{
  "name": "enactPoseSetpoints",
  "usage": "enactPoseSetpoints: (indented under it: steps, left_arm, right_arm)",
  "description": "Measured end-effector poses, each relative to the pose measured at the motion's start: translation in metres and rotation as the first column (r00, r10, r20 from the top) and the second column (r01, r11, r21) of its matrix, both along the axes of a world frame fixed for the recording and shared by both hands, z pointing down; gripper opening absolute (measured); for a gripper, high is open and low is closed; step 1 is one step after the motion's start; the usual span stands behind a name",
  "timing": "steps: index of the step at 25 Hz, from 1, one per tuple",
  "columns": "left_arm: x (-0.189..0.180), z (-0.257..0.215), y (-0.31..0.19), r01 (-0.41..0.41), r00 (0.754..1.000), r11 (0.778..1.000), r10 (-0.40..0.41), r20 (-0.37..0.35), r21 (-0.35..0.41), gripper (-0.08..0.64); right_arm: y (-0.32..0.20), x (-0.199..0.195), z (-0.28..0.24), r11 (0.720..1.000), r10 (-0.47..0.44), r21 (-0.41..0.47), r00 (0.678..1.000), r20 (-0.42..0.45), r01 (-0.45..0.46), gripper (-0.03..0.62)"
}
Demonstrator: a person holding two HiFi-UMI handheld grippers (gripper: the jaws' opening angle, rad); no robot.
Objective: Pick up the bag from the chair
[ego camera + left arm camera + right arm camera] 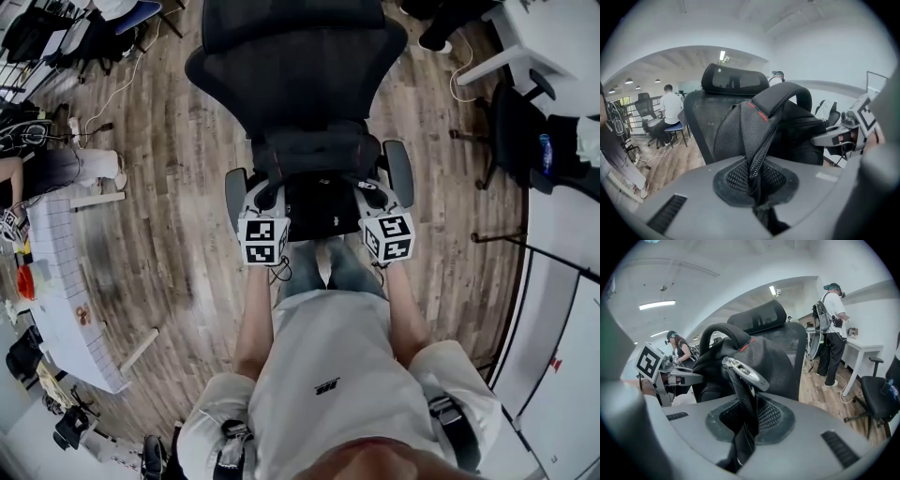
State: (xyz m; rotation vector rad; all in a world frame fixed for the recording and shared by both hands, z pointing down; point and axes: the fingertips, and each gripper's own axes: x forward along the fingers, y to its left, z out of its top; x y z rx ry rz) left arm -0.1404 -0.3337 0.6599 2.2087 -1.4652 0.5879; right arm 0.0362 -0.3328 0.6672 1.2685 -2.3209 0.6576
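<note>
The bag is a black backpack resting on the chair, at the back of the seat against the foot of the backrest. In the head view it lies at 12 o'clock from the person, between the two armrests at its 9 and 3 o'clock. The fabric is dark and soft. Its padded carry handle arches over the top, a small red tab is sewn near it, and a grey buckle hangs on one side.

The grasp looks done. The left gripper, at the bag's 8 o'clock, is clenched on a mesh strap, which is bunched between its pads. The right gripper, at the bag's 4 o'clock, is likewise clamped on the other strap, just below the buckle. Both straps run taut up from the jaws to the body of the bag, so its weight seems at least partly taken.

Whether the base has left the seat cannot be told, as the bag's own bulk hides it. What probably remains is to raise the bag clear of the armrests and draw it away from the chair over the wooden floor.
</note>
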Motion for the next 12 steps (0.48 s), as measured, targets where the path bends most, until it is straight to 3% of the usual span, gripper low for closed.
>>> enactPoseSetpoints:
  steps: [12]
  left_arm:
    - [0.010, -0.116, 0.031, 0.029, 0.999, 0.981, -0.024, -0.028, 0.191, 0.020]
  right_arm:
    - [0.022, 0.009, -0.119, 0.974, -0.103, 0.207, 0.994, 0.020, 0.097, 0.022]
